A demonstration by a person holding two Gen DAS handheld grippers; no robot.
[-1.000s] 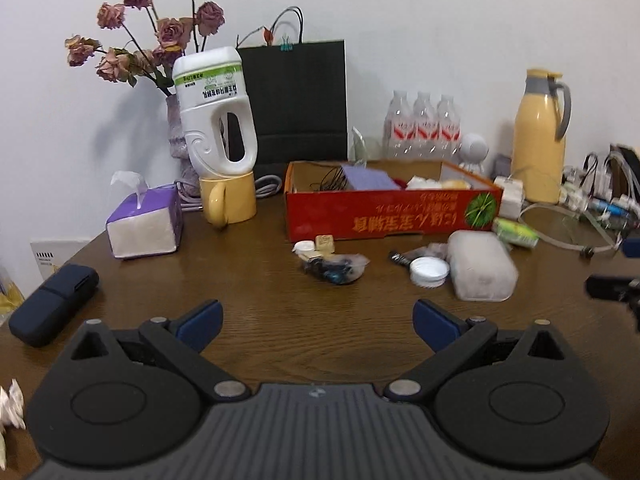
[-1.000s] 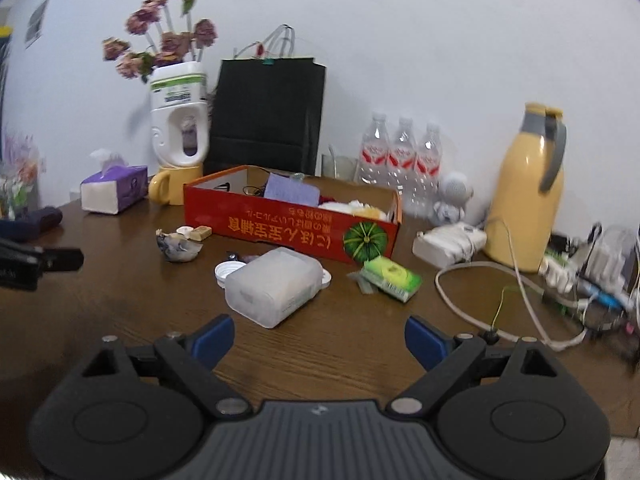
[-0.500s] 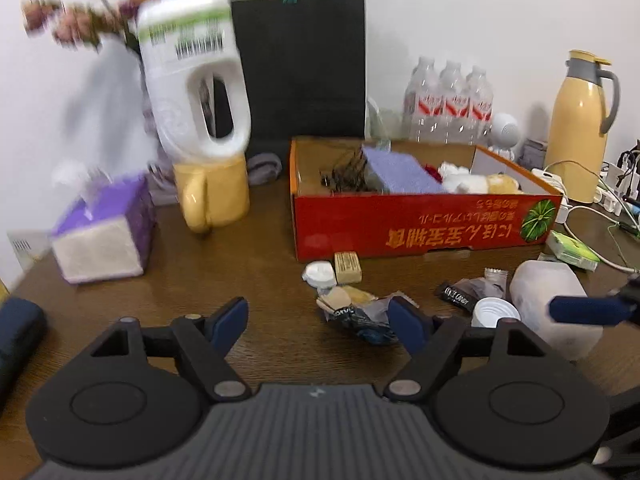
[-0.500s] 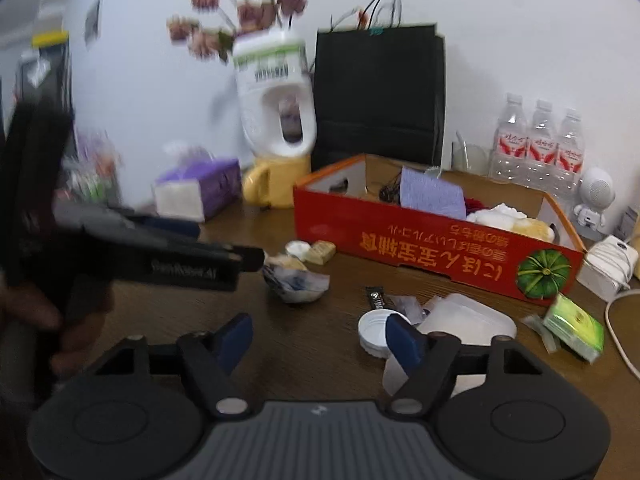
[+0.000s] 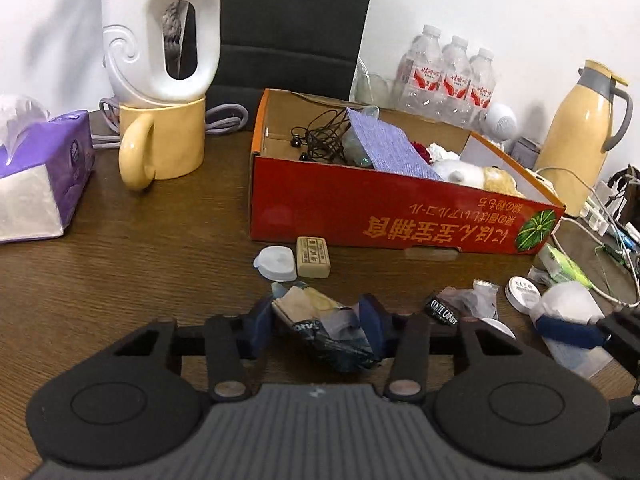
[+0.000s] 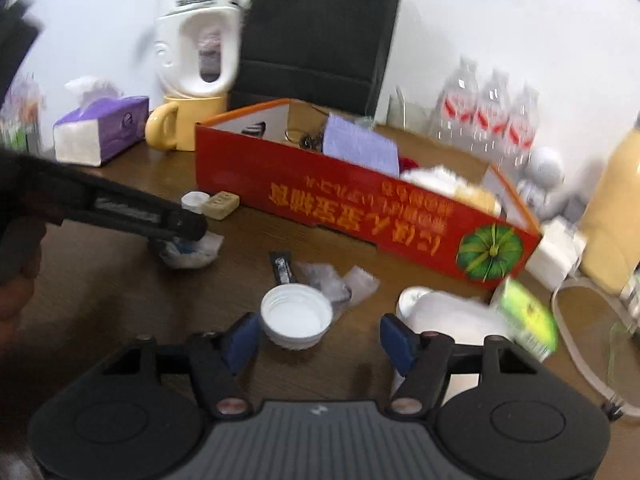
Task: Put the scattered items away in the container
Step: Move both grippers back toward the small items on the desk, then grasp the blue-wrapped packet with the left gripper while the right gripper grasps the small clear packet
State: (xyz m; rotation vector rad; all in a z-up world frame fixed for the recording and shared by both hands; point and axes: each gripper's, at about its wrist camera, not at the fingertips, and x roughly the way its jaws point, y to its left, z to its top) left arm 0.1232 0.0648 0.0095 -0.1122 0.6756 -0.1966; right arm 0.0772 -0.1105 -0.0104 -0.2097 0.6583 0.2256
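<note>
Tools nearer than before, left tool [image 5: 316, 330] closing around crumpled wrapper [image 5: 326, 330], right tool [image 6: 316, 338] spread, closing beside white cap [image 6: 296, 316].

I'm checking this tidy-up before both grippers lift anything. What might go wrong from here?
The left gripper is closing on a crumpled wrapper; the soft foil may slip or shed scraps on lifting. The right gripper, also closing, has the white lid off-centre beside its left pad, so it may be knocked aside. Both grippers work close together and could collide.
</note>
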